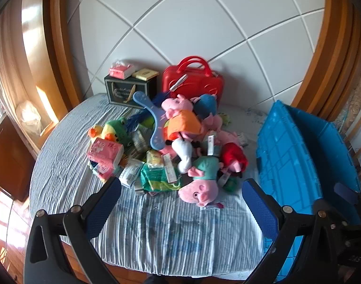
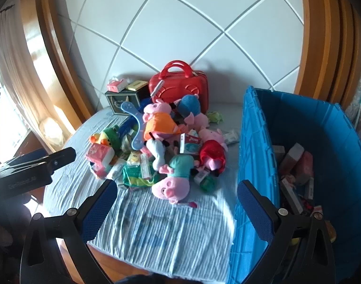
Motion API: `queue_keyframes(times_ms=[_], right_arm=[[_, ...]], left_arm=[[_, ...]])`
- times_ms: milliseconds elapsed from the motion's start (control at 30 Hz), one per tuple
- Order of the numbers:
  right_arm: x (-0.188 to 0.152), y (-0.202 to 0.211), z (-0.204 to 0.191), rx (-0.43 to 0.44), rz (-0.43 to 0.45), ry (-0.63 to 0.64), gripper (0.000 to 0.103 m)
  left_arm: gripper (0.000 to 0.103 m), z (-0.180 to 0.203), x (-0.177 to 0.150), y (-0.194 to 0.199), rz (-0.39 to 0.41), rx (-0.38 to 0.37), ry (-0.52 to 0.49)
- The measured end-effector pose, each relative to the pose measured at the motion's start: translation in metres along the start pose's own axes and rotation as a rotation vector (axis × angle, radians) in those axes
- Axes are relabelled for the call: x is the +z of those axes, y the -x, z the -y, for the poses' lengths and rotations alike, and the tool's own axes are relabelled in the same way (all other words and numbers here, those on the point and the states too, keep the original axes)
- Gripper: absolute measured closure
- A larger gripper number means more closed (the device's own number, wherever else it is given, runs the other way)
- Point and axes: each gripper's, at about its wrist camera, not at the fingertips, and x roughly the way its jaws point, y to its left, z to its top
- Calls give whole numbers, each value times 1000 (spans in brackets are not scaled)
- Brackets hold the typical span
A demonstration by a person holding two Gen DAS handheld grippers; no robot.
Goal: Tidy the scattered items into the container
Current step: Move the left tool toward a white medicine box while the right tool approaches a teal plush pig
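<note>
A bed with a blue-and-white striped sheet (image 1: 69, 156) fills the lower middle of both views, backed by a white padded headboard (image 1: 192, 23) with grooved diagonal seams. To the right stands the blue plastic crate (image 2: 256, 146), its ribbed wall just beside the mattress edge; the right wrist view looks into it and shows several boxes and packets (image 2: 298, 165) already lying on its floor. At the head of the bed a red hard-shell case (image 1: 194, 82) with looped handles leans against the headboard, and beside it sits a dark gift box (image 1: 126, 90) with small packs on top. In the middle of the sheet lies the heap of scattered items: pink pig plush toys, the nearest one (image 1: 201, 187) in a teal outfit with its head toward the camera, another in orange (image 1: 182, 120) higher in the pile, a light blue curved plastic piece (image 1: 156, 123), a pink tissue pack (image 1: 104, 151) at the left edge, and a green packet (image 1: 156, 177) in front. The left gripper (image 1: 181, 201) hovers above the sheet short of the heap, jaws spread wide and holding nothing. The right gripper (image 2: 176, 201) hangs likewise, jaws wide apart and empty, its right finger over the crate's near wall.
</note>
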Motion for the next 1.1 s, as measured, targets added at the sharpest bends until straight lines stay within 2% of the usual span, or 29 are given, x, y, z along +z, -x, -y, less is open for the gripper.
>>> queue_keyframes(times_ms=[267, 467, 733, 1033, 1100], right_arm=[[3, -56, -25, -32, -42, -29, 0], [-16, -138, -26, -70, -156, -51, 0], [-51, -243, -14, -138, -251, -55, 0], [-68, -313, -3, -158, -297, -48, 0], [-70, -321, -1, -166, -302, -49, 0]], left_arm=[[0, -45, -1, -79, -77, -7, -30], [0, -60, -4, -149, -134, -25, -40], [4, -49, -24, -239, -204, -29, -33], [10, -42, -41, -322, -273, -10, 7], [17, -43, -42, -333, -279, -15, 24]])
